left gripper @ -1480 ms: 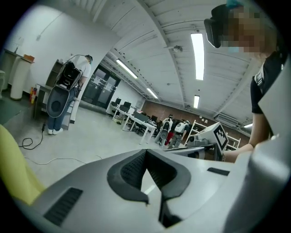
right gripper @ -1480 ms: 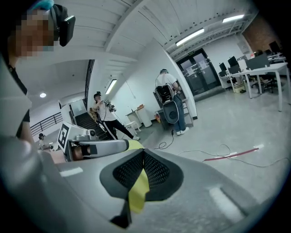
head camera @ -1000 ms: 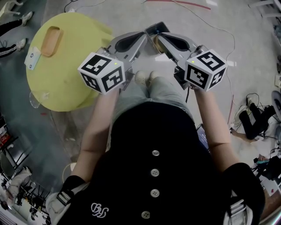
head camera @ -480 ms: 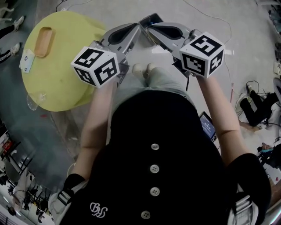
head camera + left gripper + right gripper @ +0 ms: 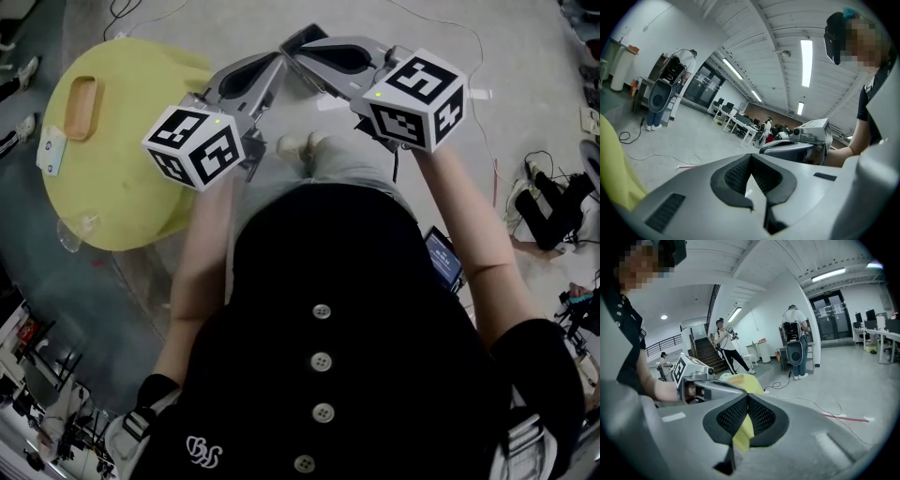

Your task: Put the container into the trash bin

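Note:
My left gripper (image 5: pixel 278 60) and right gripper (image 5: pixel 293 43) are held out in front of the person's body, above the grey floor. Their tips nearly meet, and both are shut with nothing between the jaws. The left gripper view shows the left gripper (image 5: pixel 750 157) shut, with the right gripper (image 5: pixel 797 145) beside it. The right gripper view shows the right gripper (image 5: pixel 747 397) shut too. A round yellow table (image 5: pixel 141 187) stands to the left. On it lie a wooden tray (image 5: pixel 80 107), a small white object (image 5: pixel 49 150) and a clear plastic container (image 5: pixel 75 226) at its near edge. No trash bin is clearly visible.
Cables (image 5: pixel 478 47) run across the floor ahead. Black gear (image 5: pixel 548 211) lies on the floor at the right. A screen device (image 5: pixel 442 261) hangs by the person's right side. People (image 5: pixel 794 341) stand further off, beyond a tall white cylinder (image 5: pixel 619 70).
Both grippers have drifted up in the head view, still shut and tip to tip. The right gripper's cube has rolled a little. The yellow table sits lower left.

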The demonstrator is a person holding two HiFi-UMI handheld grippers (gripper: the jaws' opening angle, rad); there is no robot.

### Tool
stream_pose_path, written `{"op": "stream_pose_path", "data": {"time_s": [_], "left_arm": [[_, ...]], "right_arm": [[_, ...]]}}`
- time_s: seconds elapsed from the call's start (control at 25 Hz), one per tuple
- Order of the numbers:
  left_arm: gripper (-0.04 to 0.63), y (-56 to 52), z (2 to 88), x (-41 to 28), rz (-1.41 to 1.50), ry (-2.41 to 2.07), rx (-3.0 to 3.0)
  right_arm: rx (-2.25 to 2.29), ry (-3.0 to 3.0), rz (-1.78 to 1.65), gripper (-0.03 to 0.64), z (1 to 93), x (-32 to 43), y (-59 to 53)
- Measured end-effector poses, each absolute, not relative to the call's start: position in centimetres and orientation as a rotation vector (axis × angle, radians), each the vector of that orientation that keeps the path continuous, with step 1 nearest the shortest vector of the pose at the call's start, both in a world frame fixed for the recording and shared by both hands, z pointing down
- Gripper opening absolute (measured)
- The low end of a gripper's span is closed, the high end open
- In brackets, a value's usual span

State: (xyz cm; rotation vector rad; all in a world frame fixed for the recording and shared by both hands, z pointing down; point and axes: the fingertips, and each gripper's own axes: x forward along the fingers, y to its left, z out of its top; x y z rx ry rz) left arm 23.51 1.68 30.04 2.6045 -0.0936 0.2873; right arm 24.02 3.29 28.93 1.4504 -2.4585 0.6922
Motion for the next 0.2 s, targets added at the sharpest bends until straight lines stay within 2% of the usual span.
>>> {"op": "stream_pose_path", "data": {"time_s": [0.2], "left_arm": [[0.012,2.9,29.3,24.9,0.279,-0.084,2.614]], "right_arm": [[1.462,-2.459,0.682,0.003,28.6,25.3,4.6]]}}
